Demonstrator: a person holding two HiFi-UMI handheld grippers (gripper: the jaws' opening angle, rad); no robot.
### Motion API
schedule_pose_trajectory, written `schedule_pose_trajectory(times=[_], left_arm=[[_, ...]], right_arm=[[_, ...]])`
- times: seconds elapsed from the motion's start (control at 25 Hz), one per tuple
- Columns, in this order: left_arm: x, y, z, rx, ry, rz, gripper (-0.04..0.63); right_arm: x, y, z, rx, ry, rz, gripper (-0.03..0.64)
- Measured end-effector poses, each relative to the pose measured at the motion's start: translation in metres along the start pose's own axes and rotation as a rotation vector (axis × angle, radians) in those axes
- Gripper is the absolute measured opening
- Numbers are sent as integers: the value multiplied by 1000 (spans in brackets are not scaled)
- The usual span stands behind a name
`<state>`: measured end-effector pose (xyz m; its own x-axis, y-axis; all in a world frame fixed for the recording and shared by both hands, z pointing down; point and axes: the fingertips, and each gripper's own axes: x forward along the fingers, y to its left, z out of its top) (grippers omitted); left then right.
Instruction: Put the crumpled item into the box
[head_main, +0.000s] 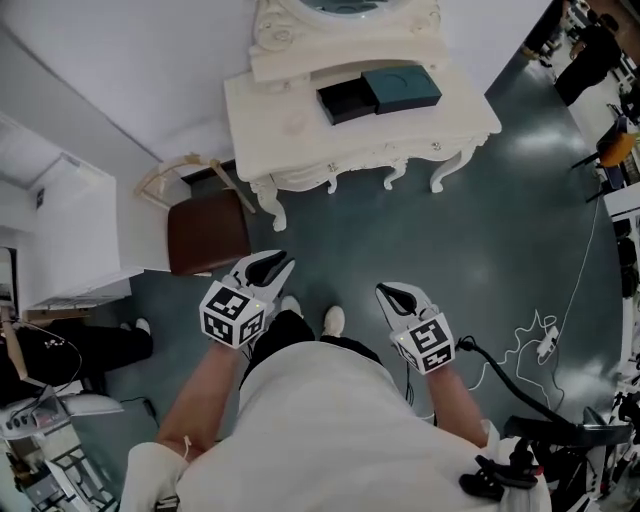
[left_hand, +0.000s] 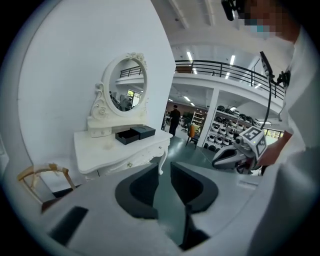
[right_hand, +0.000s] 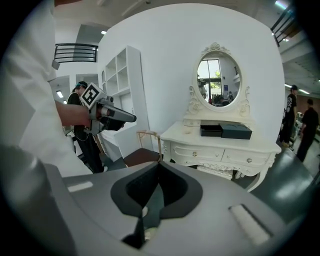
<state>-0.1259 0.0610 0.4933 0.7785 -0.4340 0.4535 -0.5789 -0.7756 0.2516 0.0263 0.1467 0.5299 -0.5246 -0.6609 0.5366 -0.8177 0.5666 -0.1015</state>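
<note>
An open black box (head_main: 347, 102) lies on the white dressing table (head_main: 290, 120), its dark teal lid (head_main: 402, 87) right beside it. Both gripper views show the box too (left_hand: 127, 136) (right_hand: 211, 130). I cannot make out a crumpled item anywhere. Both grippers hang over the floor, well short of the table. My left gripper (head_main: 272, 262) is open, with a clear gap between its jaws (left_hand: 165, 170) and nothing in it. My right gripper (head_main: 392, 293) is shut, its jaws meeting at the tips (right_hand: 159, 167), and no object shows between them.
A brown-seated chair (head_main: 207, 232) stands left of the table, close ahead of my left gripper. A white shelf unit (head_main: 60, 220) is at the far left. An oval mirror (right_hand: 216, 82) rises behind the box. Cables (head_main: 530, 345) trail over the dark floor at the right.
</note>
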Motion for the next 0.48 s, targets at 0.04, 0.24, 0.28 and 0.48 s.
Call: schedule_pose_trajectory(times=[0.04, 0.24, 0.28, 0.48], left_arm=[[8, 11, 4, -2, 7, 13, 78], [58, 78, 29, 7, 20, 53, 88], [69, 92, 35, 11, 22, 55, 95], [123, 162, 63, 33, 38, 51, 124]], right_arm=[[4, -5, 1, 7, 6, 3, 2], [26, -40, 12, 31, 25, -26, 2], [31, -48, 15, 36, 28, -40, 2], [59, -84, 46, 55, 42, -116, 2]])
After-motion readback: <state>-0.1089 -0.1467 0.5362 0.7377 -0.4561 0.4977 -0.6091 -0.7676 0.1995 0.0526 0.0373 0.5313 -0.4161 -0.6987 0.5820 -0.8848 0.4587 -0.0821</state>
